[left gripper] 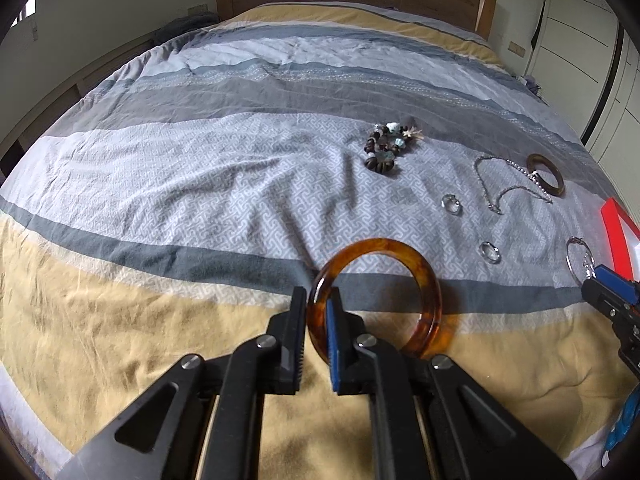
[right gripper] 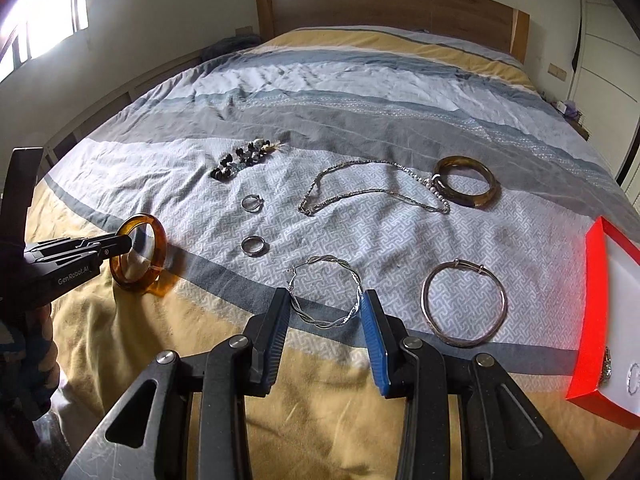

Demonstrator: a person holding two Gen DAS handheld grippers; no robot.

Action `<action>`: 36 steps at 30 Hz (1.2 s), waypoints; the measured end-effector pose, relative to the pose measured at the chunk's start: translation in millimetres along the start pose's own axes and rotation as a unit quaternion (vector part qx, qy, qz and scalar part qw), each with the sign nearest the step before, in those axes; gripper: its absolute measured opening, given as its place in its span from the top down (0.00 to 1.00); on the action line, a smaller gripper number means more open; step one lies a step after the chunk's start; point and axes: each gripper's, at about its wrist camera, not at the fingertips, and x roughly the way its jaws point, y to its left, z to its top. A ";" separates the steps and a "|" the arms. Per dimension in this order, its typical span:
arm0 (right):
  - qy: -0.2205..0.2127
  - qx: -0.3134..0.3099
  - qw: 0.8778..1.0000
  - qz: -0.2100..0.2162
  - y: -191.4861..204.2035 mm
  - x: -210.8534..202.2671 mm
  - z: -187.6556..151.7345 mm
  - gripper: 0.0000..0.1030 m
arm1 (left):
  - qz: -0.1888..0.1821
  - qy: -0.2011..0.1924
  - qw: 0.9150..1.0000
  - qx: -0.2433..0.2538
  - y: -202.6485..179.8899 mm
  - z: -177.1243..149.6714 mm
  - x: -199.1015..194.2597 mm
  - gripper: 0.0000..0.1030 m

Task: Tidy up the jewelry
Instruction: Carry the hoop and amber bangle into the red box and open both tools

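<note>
Inside red box [right gripper: 592, 280]: two trinkets [right gripper: 607, 364]

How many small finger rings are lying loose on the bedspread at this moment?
2. The upper ring lies below the beaded bracelet; the lower ring lies nearer the camera, right of the amber bangle. The red box may hold more, partly out of view.
</note>
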 end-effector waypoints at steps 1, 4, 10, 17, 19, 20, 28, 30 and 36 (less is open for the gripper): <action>-0.003 0.002 1.000 0.000 -1.9 -4.9 0.0 0.65 | -0.002 -0.001 1.000 0.000 -2.5 0.2 -3.6 0.92; -0.010 0.006 1.000 0.000 -9.0 -20.7 -1.2 0.65 | -0.013 -0.004 1.000 0.004 -16.1 0.3 -14.8 0.92; -0.028 0.020 0.999 -0.016 -37.0 -59.8 -7.6 0.65 | -0.045 -0.014 0.998 0.033 -65.9 3.2 -38.9 0.92; -0.047 0.045 0.997 -0.052 -99.6 -104.0 -22.2 0.65 | -0.102 -0.020 0.991 0.081 -159.3 13.5 -59.3 0.92; -0.047 0.054 0.995 -0.066 -128.0 -114.6 -27.2 0.65 | -0.118 -0.026 0.987 0.102 -194.5 17.3 -63.6 0.92; -0.047 0.060 0.994 -0.074 -144.4 -119.5 -30.2 0.65 | -0.128 -0.028 0.985 0.111 -212.8 19.0 -64.8 0.92; -0.021 0.102 0.986 -0.129 -281.3 -122.3 -45.6 0.65 | -0.178 -0.029 0.968 0.175 -352.9 28.8 -50.9 0.92; -0.013 0.102 0.986 -0.134 -304.3 -114.5 -46.1 0.65 | -0.179 -0.023 0.965 0.190 -382.1 29.8 -39.7 0.92; 0.016 0.099 0.986 -0.132 -351.3 -78.6 -41.7 0.65 | -0.166 -0.010 0.957 0.240 -450.0 28.4 -6.2 0.92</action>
